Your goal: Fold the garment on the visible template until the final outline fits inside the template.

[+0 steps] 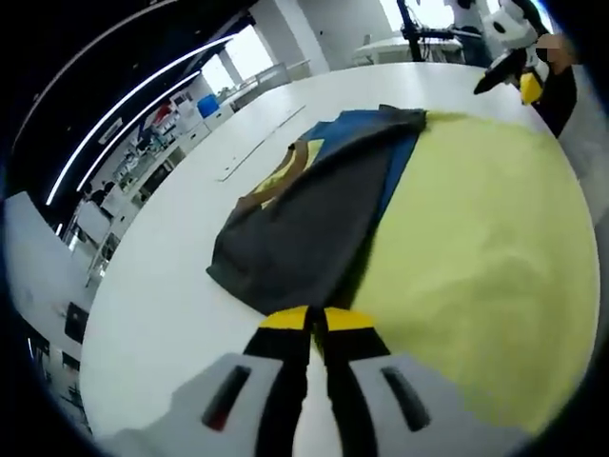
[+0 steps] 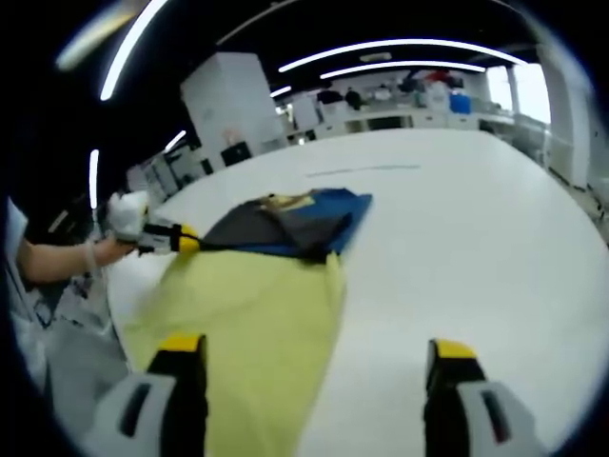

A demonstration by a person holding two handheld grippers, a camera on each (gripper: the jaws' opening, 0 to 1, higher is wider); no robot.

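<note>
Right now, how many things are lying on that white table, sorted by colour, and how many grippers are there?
Yellow sheet (the template): 1
Dark grey and blue garment: 1
Grippers: 2, the left gripper and the right gripper
Total: 4

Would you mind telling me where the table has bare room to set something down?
The white table lies bare beyond the blue edge of the garment, towards the far rim. In the left gripper view there is also a bare strip beside the dark side of the garment. It is crowded where the garment overlaps the yellow template.
</note>
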